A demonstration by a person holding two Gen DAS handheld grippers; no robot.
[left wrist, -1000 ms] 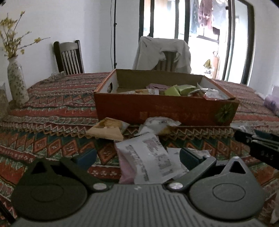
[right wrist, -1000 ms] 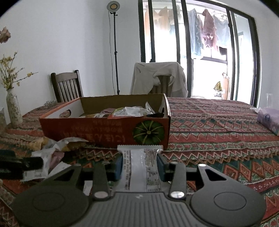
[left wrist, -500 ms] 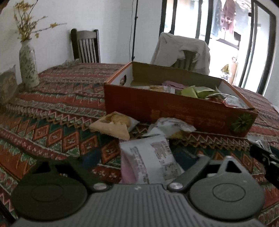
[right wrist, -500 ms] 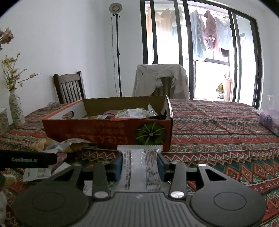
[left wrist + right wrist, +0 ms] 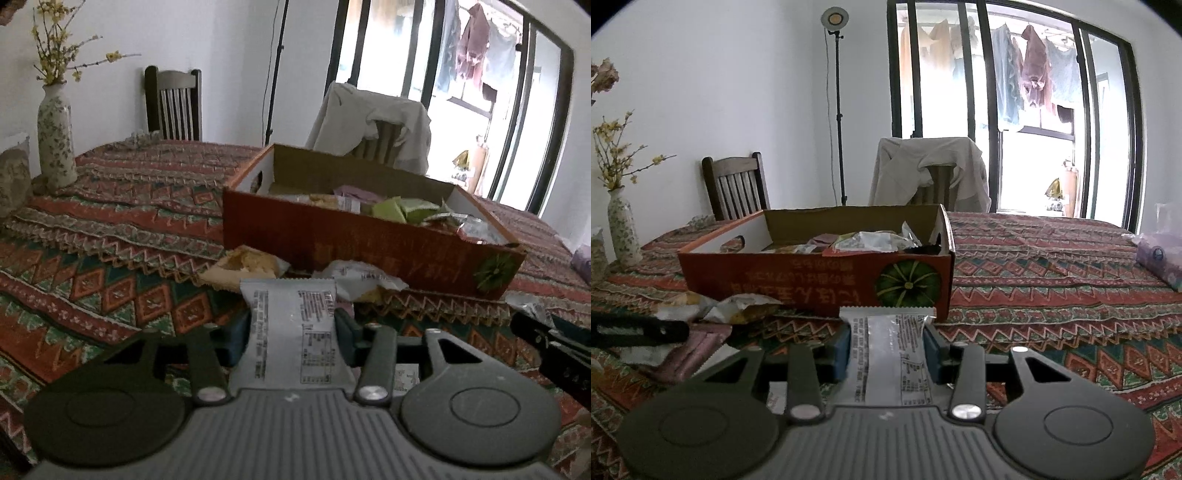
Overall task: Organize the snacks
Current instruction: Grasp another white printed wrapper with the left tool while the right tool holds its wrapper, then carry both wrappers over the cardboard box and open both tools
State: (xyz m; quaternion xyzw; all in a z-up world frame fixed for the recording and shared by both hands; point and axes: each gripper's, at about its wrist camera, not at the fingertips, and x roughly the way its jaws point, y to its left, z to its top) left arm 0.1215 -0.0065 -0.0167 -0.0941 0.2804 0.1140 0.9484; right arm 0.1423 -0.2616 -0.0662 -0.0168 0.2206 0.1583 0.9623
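Closing now — left tongs (image 5: pixel 291 334) around packet (image 5: pixel 295 332)

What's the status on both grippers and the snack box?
Left gripper closing, white packet between fingers. Right gripper shut on silver packet. Box ahead, partly filled. Loose packets lie before box, path above clear.

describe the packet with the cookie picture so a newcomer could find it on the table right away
Start at the orange cardboard box on the patterned tablecloth. Loose packets lie in front of its long side; the cookie packet is the leftmost. It alone is tan with a biscuit picture, while its neighbours are white or silver.
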